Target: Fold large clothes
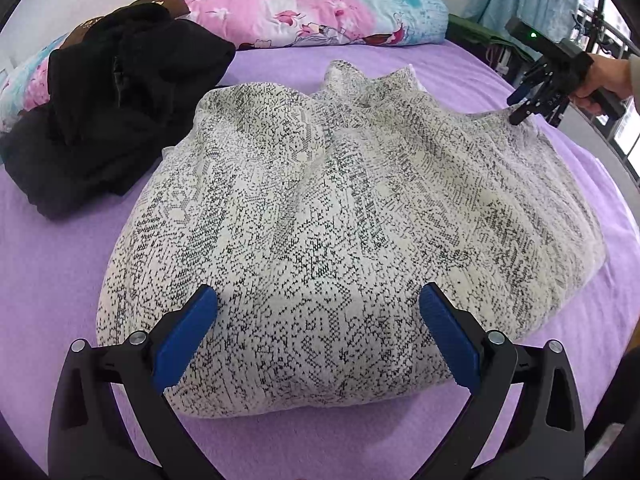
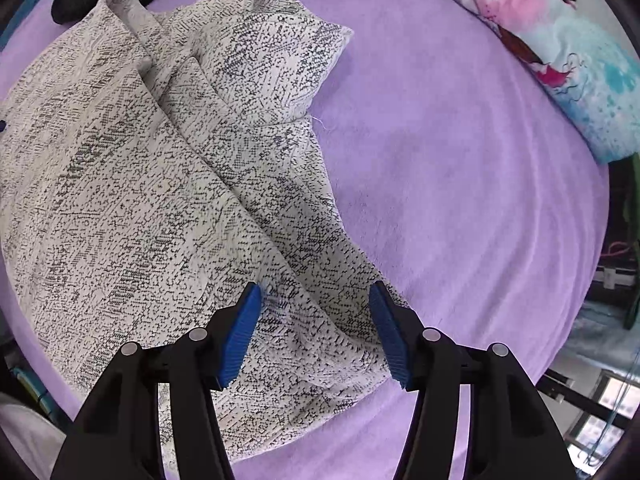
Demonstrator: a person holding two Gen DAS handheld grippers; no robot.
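Note:
A large white knit garment with black speckles (image 1: 320, 200) lies bunched on the purple bed sheet (image 1: 48, 280). My left gripper (image 1: 319, 290) is open, its blue pads (image 1: 188, 332) spread wide over the garment's near edge with nothing pinched. At the garment's far right corner a person's hand (image 1: 604, 84) holds my right gripper (image 1: 516, 108). In the right wrist view that gripper (image 2: 315, 288) points down over a folded strip of the garment (image 2: 140, 200). It is open and its pads (image 2: 240, 332) stand apart from the cloth.
A pile of black clothes (image 1: 112, 120) sits at the back left of the bed. A rolled pink and blue floral quilt (image 1: 320, 16) (image 2: 580, 60) lies along the far edge. Bare purple sheet (image 2: 460, 200) spreads right of the garment. A metal railing and window stand beyond the bed's right side.

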